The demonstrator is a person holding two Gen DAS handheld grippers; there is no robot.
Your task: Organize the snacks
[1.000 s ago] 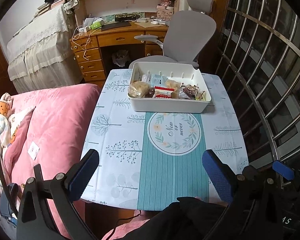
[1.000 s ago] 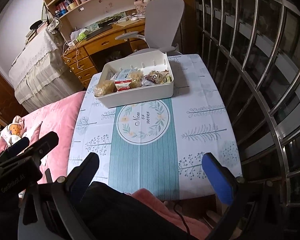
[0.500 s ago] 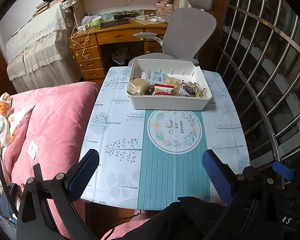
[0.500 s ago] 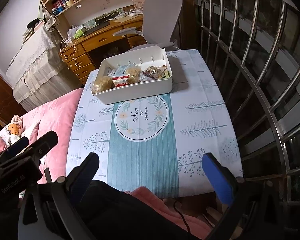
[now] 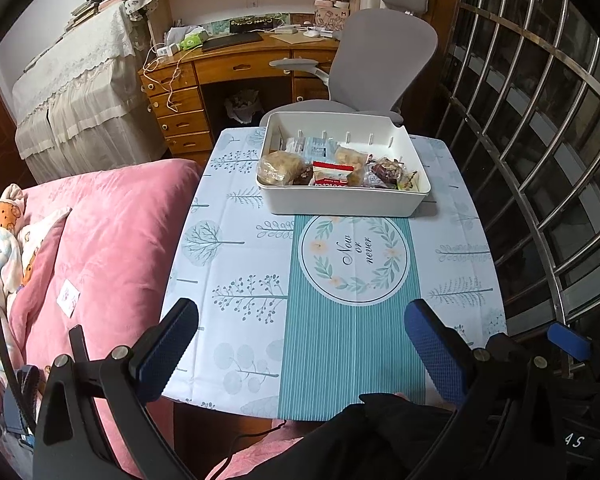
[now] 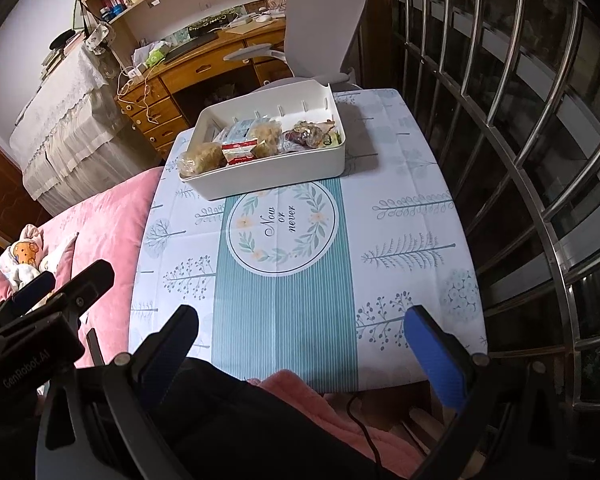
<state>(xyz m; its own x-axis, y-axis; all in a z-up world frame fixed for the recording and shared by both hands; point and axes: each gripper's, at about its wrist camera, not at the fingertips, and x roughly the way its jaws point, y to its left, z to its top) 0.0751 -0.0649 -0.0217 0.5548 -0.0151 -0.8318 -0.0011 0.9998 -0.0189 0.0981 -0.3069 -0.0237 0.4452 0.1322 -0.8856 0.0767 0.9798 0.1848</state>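
One white plastic bin [image 5: 342, 200], rectangular with rounded corners and a row of slots along its far inner wall, stands on the bench [image 5: 236, 264] well ahead of both pairs of fingers, at the far end of the cloth. In it lie the snacks [image 5: 332, 168], crowded toward the near wall: two lumpy tan pieces in clear wrap, one red-and-white packet [image 5: 332, 172], a pale blue-white packet behind it, and a dark reddish-brown heap in crinkled clear wrap at the right end; the exact count of that heap I cannot tell. The left gripper [image 5: 300, 344] has its two fingers spread wide apart with nothing between them, each faced with a blue dimpled pad [image 5: 432, 348] on black frame. The right gripper [image 6: 300, 344] is likewise wide open and empty, over the near edge of the bench. The smooth cloth is printed with pale trees, one teal striped band and one round wreath emblem [image 5: 354, 260] reading "Now or never", lying between the fingers and the bin. One grey mesh chair [image 5: 380, 56] stands beyond the bin; a pink plush blanket [image 5: 108, 232] lies left of the fingers
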